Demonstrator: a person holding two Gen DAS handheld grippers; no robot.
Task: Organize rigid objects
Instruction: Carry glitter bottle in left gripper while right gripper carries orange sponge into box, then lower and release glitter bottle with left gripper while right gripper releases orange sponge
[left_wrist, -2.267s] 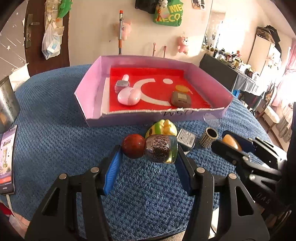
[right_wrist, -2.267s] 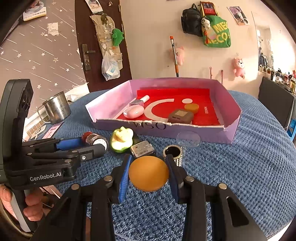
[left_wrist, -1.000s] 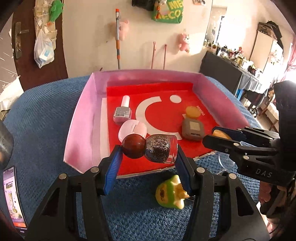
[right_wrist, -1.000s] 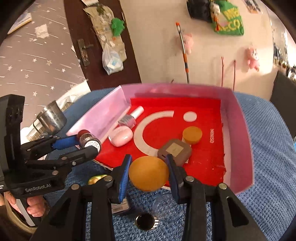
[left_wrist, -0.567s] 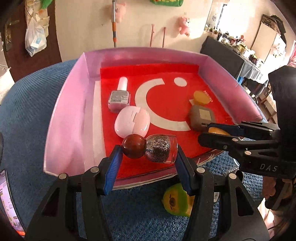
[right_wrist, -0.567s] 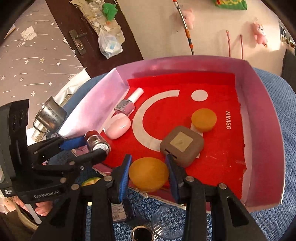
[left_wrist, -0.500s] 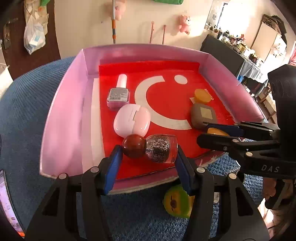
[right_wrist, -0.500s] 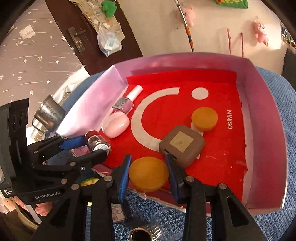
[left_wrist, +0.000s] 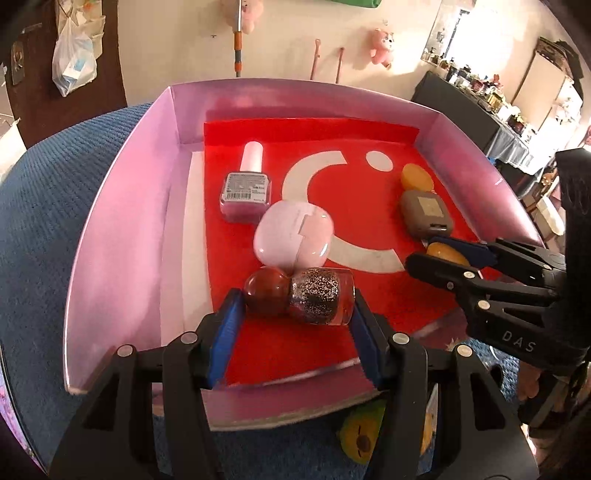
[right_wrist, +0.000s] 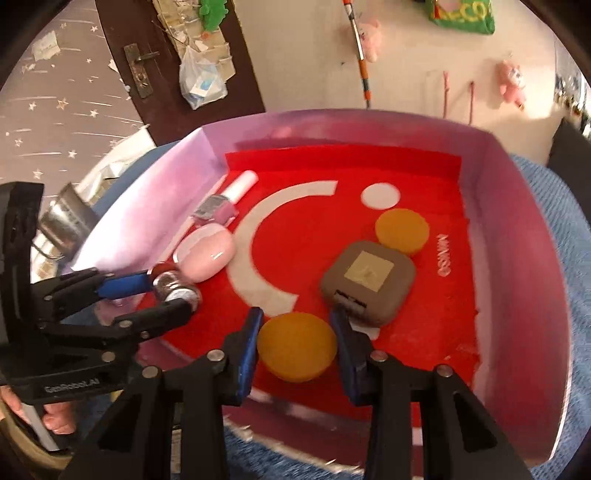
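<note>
While the left gripper (left_wrist: 298, 302) clamps the glitter polish bottle (left_wrist: 301, 295) end to end above the pink tray (left_wrist: 122, 221), its smooth glass looks slippery and breakable. In the right view, the right gripper (right_wrist: 297, 345) pinches a stiff orange disc (right_wrist: 297, 347) over the tray, beside a brown case (right_wrist: 367, 282).

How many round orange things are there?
2. One orange disc lies on the red floor of the pink box, beside the grey square case. The other orange disc is held in the right gripper, low over the box.
</note>
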